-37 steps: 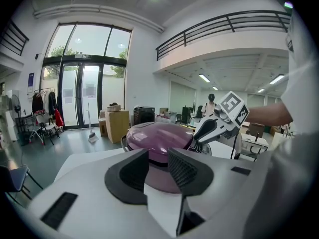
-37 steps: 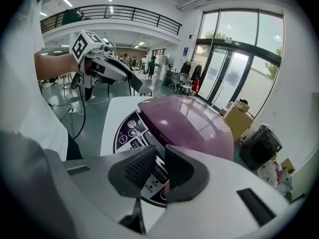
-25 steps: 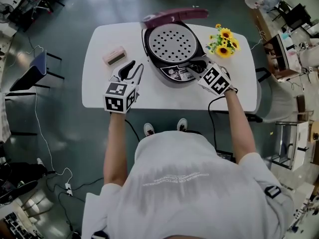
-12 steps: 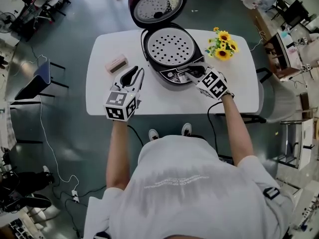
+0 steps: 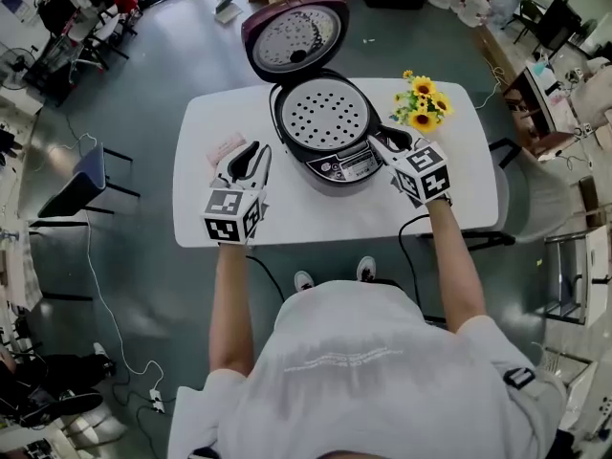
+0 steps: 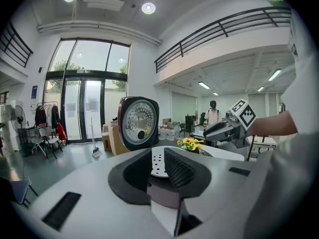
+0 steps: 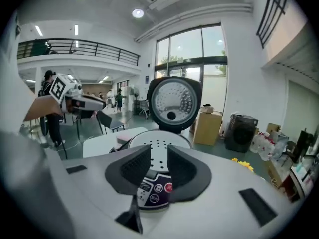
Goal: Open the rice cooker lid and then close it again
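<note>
The rice cooker (image 5: 330,127) stands mid-table with its maroon lid (image 5: 292,36) swung fully upright and the perforated inner tray (image 5: 325,115) exposed. My right gripper (image 5: 390,143) hovers at the cooker's front right, clear of the body. Its jaws have just been opening and are open with nothing between them. The right gripper view looks across the control panel (image 7: 155,190) to the raised lid (image 7: 174,103). My left gripper (image 5: 252,156) hangs left of the cooker. Its jaws have just been closing and still stand a little apart on nothing. The lid (image 6: 138,122) shows beyond them.
Yellow sunflowers (image 5: 421,103) sit at the table's back right, close to the right gripper. A pink box (image 5: 222,147) lies just beyond the left gripper. The white table (image 5: 306,213) has bare room along its front edge. Chairs, boxes and cables surround it on the floor.
The lid has swung from low over the pot to fully upright. My right gripper has pulled back from the cooker's front, rising and moving right. The left gripper rose slightly.
</note>
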